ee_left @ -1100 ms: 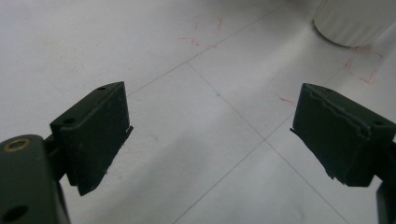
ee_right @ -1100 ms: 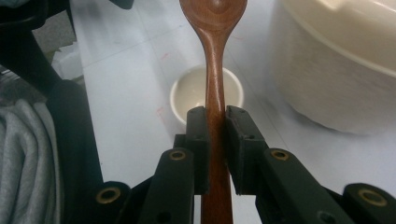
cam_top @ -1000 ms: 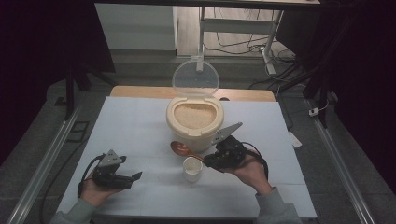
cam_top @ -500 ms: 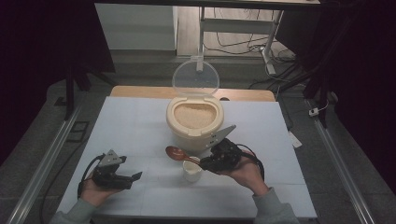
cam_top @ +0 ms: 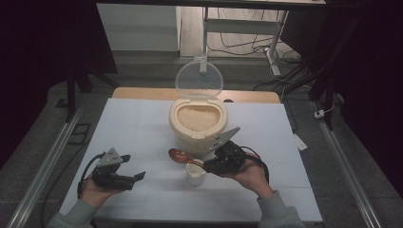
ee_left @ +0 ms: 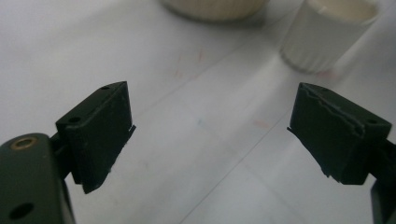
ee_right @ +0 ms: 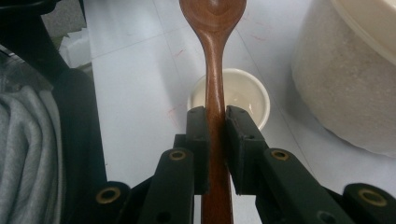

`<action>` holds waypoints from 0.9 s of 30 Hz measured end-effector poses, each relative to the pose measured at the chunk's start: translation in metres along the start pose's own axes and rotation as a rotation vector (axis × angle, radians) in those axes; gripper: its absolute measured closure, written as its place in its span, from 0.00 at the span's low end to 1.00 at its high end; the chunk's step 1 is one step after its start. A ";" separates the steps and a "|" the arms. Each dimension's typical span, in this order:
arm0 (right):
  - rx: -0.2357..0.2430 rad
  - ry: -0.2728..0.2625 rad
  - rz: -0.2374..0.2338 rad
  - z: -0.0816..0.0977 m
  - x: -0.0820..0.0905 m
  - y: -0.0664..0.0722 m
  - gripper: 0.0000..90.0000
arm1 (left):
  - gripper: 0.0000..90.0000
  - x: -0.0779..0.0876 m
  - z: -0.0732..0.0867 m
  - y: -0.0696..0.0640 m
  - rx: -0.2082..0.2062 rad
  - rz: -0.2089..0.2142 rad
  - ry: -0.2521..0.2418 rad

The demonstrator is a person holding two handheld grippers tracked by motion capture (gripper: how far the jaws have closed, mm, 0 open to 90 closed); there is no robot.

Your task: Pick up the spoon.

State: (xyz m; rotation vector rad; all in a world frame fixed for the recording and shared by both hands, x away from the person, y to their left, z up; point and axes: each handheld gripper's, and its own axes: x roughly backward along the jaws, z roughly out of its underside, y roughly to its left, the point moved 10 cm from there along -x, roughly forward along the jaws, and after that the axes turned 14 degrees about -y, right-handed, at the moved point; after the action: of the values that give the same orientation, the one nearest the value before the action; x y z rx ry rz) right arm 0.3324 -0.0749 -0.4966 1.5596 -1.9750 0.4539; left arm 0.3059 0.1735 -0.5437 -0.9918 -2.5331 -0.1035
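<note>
The right gripper (cam_top: 207, 164) has its two jaws closed tight on the handle of a brown wooden spoon (cam_top: 183, 157). In the right gripper view the handle runs straight up between the pads and the spoon (ee_right: 214, 42) reaches out past them, bowl end farthest from the jaws. From above, the spoon sticks out to the left of that gripper, roughly level, its bowl hanging over the white table (cam_top: 142, 123) just left of a small white cup (cam_top: 195, 174). The handle passes right above the cup; in the right gripper view the cup (ee_right: 243, 95) sits directly beneath it, just beyond the fingertips. Whether the spoon bowl carries anything I cannot tell.

Just beyond the cup and the gripper stands a cream container of rice (cam_top: 198, 122), its clear round lid (cam_top: 199, 79) tipped up at the far side. The spoon bowl is near the container's near-left wall, apart from it.

The left gripper (cam_top: 135, 177) is held low at the near left of the table, well apart from the spoon. Its jaws stand wide apart with nothing between them; in the left gripper view the cup (ee_left: 327, 37) is beyond them, to the right.
</note>
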 end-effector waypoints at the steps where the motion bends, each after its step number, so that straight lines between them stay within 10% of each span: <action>1: 0.000 0.000 0.000 0.000 0.000 0.000 0.88 | 0.15 0.001 -0.007 -0.003 -0.007 0.014 -0.008; 15: 0.019 0.007 -0.007 0.000 -0.004 0.003 0.88 | 0.19 -0.017 -0.080 -0.060 -0.236 0.168 -0.001; 27: 0.078 0.018 -0.033 -0.001 -0.010 0.012 0.88 | 0.29 -0.057 -0.091 -0.102 -0.378 0.328 0.186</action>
State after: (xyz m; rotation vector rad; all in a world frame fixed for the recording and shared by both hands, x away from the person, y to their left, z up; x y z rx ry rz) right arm 0.3225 -0.0636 -0.5006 1.6275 -1.9364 0.5360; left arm 0.3076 0.0423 -0.4759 -1.4534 -2.1918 -0.5662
